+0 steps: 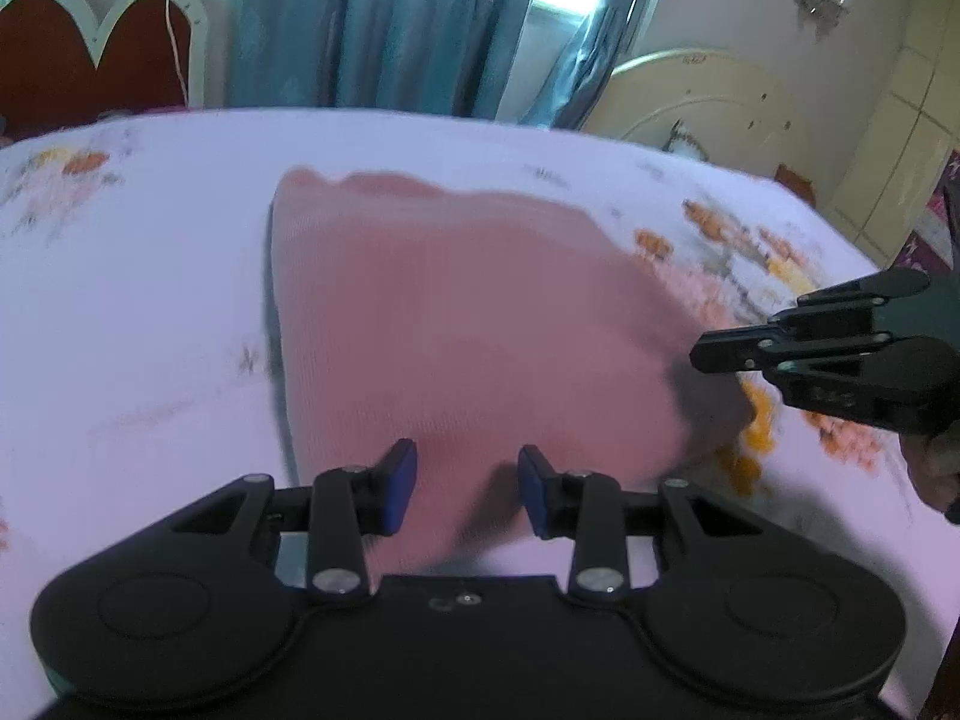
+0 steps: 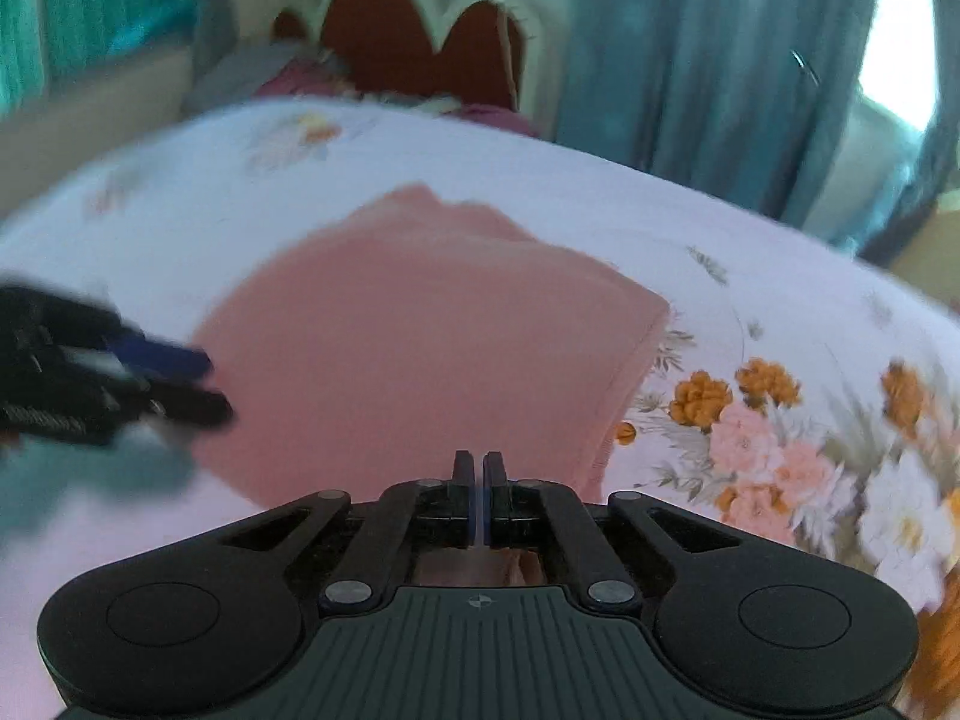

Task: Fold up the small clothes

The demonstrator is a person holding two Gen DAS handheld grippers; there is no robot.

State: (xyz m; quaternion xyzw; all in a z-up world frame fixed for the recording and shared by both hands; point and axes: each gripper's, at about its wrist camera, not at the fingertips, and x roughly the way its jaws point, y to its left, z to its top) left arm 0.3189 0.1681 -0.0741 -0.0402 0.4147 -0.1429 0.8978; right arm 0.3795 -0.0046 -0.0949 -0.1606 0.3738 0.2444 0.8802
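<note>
From the left wrist, the pink cloth (image 1: 462, 324) lies flat on the floral sheet (image 1: 138, 312), its near edge between the spread, released fingers of the left gripper (image 1: 468, 489), probably lined up to pinch it for a fold; the right gripper (image 1: 720, 354) reaches in level from the right. From the right wrist, the right gripper (image 2: 479, 483) is clenched, with nothing visibly caught, low over the cloth's near edge.

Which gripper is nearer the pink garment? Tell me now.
Left. The left gripper has its jaws open around the pink garment at its near edge; the right gripper, jaws shut, sits beside that edge.
</note>
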